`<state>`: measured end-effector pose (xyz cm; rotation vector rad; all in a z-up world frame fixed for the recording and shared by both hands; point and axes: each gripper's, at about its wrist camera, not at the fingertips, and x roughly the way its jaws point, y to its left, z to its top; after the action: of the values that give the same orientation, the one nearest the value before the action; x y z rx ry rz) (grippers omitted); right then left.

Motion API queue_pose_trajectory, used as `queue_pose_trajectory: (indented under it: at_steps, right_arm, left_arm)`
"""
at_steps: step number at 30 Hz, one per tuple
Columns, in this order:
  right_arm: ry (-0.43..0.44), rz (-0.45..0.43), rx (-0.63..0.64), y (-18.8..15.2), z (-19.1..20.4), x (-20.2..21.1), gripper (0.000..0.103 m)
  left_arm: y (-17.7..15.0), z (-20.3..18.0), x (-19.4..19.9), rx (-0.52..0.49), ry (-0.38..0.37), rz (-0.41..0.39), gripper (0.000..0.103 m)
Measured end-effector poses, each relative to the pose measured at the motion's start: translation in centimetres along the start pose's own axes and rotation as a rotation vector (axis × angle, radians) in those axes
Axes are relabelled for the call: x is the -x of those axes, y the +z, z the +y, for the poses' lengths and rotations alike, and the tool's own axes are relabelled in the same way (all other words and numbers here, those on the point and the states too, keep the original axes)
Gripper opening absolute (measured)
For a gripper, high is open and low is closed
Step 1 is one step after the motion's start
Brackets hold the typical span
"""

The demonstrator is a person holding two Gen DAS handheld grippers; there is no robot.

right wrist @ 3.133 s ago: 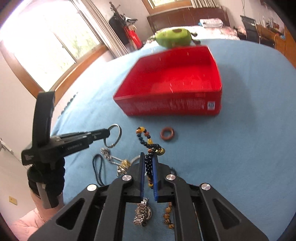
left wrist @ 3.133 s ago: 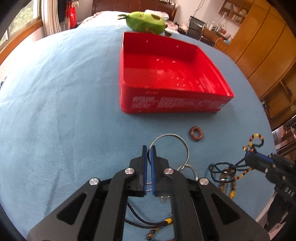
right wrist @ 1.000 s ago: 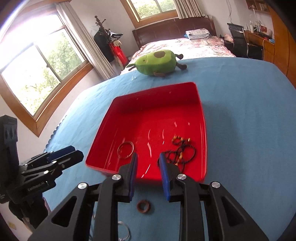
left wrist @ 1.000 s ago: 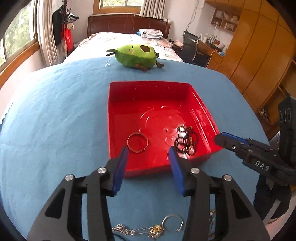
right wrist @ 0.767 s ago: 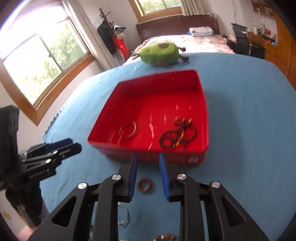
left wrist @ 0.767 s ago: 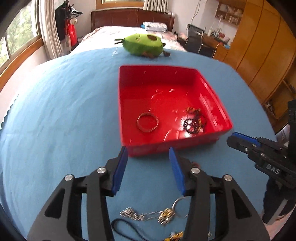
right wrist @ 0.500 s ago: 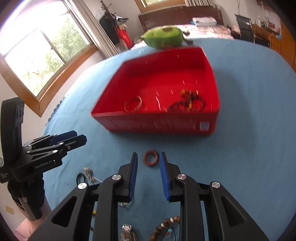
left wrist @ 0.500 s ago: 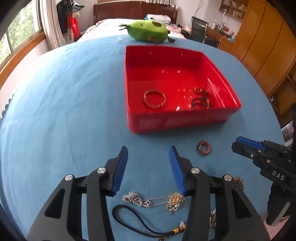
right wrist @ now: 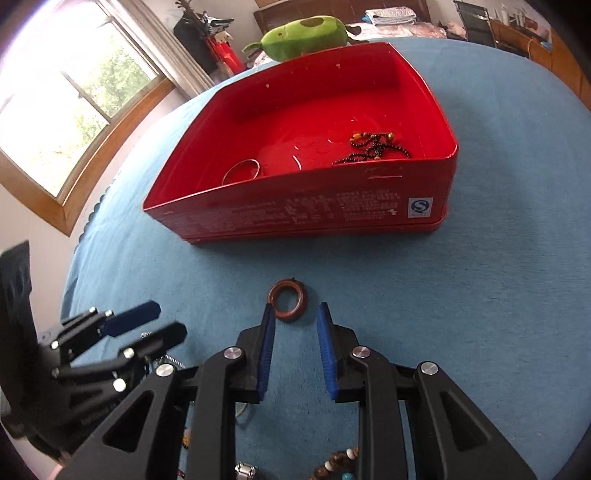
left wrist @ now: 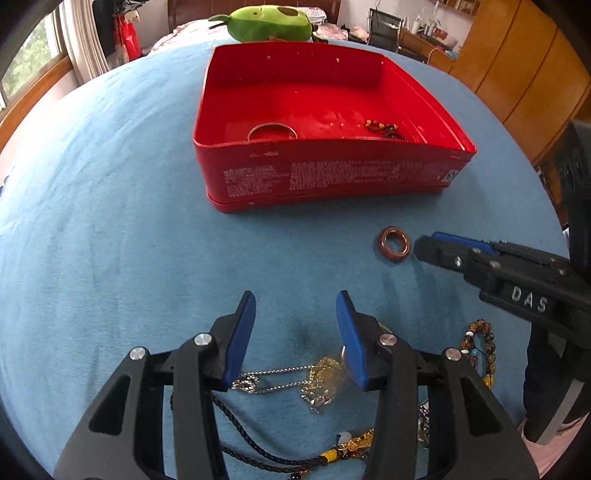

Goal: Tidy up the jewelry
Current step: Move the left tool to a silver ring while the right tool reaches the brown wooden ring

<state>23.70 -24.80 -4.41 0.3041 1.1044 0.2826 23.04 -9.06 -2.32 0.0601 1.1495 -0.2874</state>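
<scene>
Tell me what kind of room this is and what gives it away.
Most likely a bedroom at home. A bed with a wooden headboard stands beyond the blue table, wooden wardrobes line one wall, and a green plush toy sits behind the red box.

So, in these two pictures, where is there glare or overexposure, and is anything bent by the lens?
Right wrist view: the window is blown out white, and the red tin looks skewed. Left wrist view: light is even, the blue tablecloth bulges like a dome, and the tin floor has soft reflections. Both views are sharp.
</scene>
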Motion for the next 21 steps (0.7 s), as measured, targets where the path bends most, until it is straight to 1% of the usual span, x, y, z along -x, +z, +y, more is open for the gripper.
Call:
queue_pose_trajectory:
  at_steps: [5,11,17,21]
  right_arm:
    - [-0.025,0.005,-0.013,0.3,0.2,-0.7,0.022]
    - [-0.054,0.018,-0.008,0.5,0.5,-1.8,0.021]
    - [-0.043,0.019,-0.012,0.4,0.4,-1.7,0.02]
    - [-0.042,0.019,-0.012,0.5,0.5,-1.7,0.02]
  left_arm:
    - [-0.6,-1.2,0.0,-0.057,-0.027,0.012,0.044]
    - [-1.2,-2.2,-0.7,-0.131,-0.023,0.039,0.044]
    - [-1.5,-3.4,-2.0,-0.195,-0.033,0.082,0.044]
    - [-1.3,-3.9,-2.6,-0.221,-0.014,0.074,0.043]
